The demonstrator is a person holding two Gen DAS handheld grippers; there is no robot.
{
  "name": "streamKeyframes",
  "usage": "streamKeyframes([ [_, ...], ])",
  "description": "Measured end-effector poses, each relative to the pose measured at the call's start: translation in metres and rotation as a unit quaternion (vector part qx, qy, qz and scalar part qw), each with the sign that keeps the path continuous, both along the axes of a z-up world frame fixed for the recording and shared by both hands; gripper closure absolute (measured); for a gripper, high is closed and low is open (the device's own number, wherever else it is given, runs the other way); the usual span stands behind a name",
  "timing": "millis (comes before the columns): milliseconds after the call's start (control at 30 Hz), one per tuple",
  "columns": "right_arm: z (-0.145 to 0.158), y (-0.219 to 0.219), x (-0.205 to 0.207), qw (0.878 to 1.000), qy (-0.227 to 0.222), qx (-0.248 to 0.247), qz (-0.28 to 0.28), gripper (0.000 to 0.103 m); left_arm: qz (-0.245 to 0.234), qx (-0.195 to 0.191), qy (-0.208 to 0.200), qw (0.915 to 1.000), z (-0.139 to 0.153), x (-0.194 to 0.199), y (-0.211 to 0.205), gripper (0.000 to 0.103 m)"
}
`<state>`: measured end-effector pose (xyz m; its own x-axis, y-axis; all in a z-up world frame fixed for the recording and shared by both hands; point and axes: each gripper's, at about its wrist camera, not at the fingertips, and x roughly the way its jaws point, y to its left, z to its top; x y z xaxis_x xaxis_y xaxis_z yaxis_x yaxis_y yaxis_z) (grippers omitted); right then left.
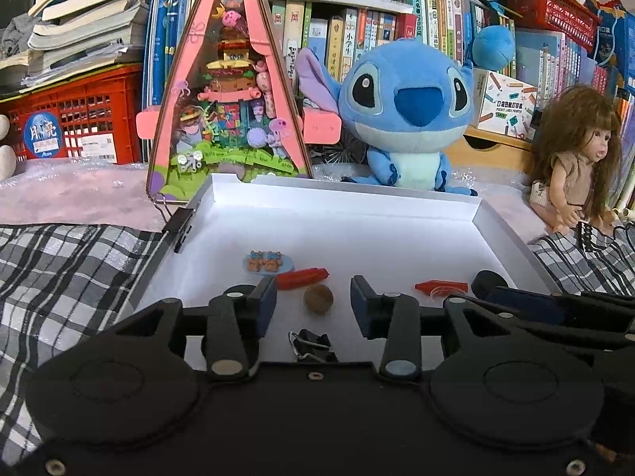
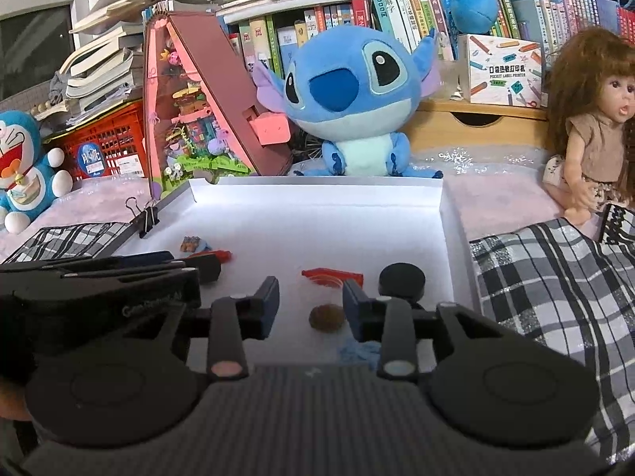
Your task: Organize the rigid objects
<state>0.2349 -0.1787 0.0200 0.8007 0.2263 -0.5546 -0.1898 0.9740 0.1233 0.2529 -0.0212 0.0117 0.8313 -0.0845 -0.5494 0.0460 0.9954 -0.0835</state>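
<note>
Evidently the brown ball (image 1: 318, 298) is light, hard, prone to rolling; grip across its middle. Both grippers' fingers (image 1: 264, 301) stand apart, empty.

The shallow white cardboard tray (image 1: 496, 234) looks matt and smooth. The grey checked cloth (image 1: 59, 261) is woven, the blue plush toy (image 1: 405, 119) is fuzzy. The small round brown ball (image 1: 318, 298) looks dull, the red crate (image 1: 79, 119) is glossy plastic.

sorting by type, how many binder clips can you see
2: one binder clip clamped on the white tray's far-left rim, another lying loose inside near the left gripper. More may be hidden.
</note>
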Motion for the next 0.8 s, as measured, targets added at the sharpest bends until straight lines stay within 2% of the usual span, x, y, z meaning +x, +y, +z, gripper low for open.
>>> streamKeyframes([
  [267, 0.008, -0.001, -0.013, 1.000, -0.006, -0.002, -0.011, 0.043, 0.002, 0.008, -0.011, 0.9999, 0.012, -0.022, 0.004, 0.049],
  [600, 0.012, -0.006, -0.059, 0.999, -0.011, -0.022, -0.048, 0.031, 0.002, 0.021, -0.020, 0.9996, 0.020, -0.083, 0.014, 0.041],
  [800, 0.007, -0.005, -0.086, 0.998, -0.004, -0.030, -0.058, 0.026, 0.008, 0.034, 0.000, 0.9994, 0.009, -0.117, 0.020, 0.038],
])
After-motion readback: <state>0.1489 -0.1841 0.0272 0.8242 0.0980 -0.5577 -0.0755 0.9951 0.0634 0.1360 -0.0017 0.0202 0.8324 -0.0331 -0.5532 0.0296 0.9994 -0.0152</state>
